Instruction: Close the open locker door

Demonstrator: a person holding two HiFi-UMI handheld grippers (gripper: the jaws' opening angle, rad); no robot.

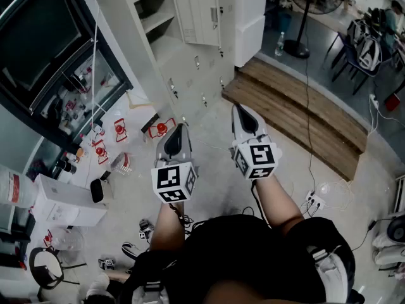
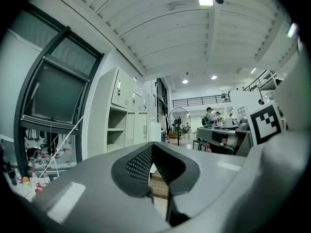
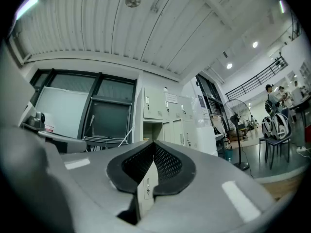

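Locker door (image 1: 197, 8): stands open high on the locker bank (image 1: 190, 68). It is a pale panel with a small handle near one edge, just beside an open compartment (image 1: 155, 18) in which shelves show. The door is untouched, and neither gripper reaches the bank.

Left gripper (image 1: 181, 126): held out in front of the locker bank, well apart from it, nose toward it. Its jaws are pressed together at the tips with nothing between them; only floor shows through the slit below.

Right gripper (image 1: 238, 107): alongside the left one, a little nearer the bank and also clear of it. Jaws pressed together, nothing pinched. Each gripper carries its marker cube at the rear, and a bare forearm runs back from each.

Surroundings, placed from the locker bank:
- A white cabinet (image 1: 250, 18) stands just beside the bank on the door side.
- A wooden step (image 1: 297, 113) runs away from the foot of the bank on that same side.
- Beyond the step stands a pedestal fan (image 1: 296, 48). Farther off are chairs (image 1: 367, 49) hung with bags.
- On the bank's other side is a dark window (image 1: 38, 37).
- Small red-and-white items (image 1: 161, 128) lie on the floor near the bank's foot.
- White boxes (image 1: 63, 201) sit farther out, on the window side.
- A power strip (image 1: 314, 200) lies on the floor, well apart from the bank.
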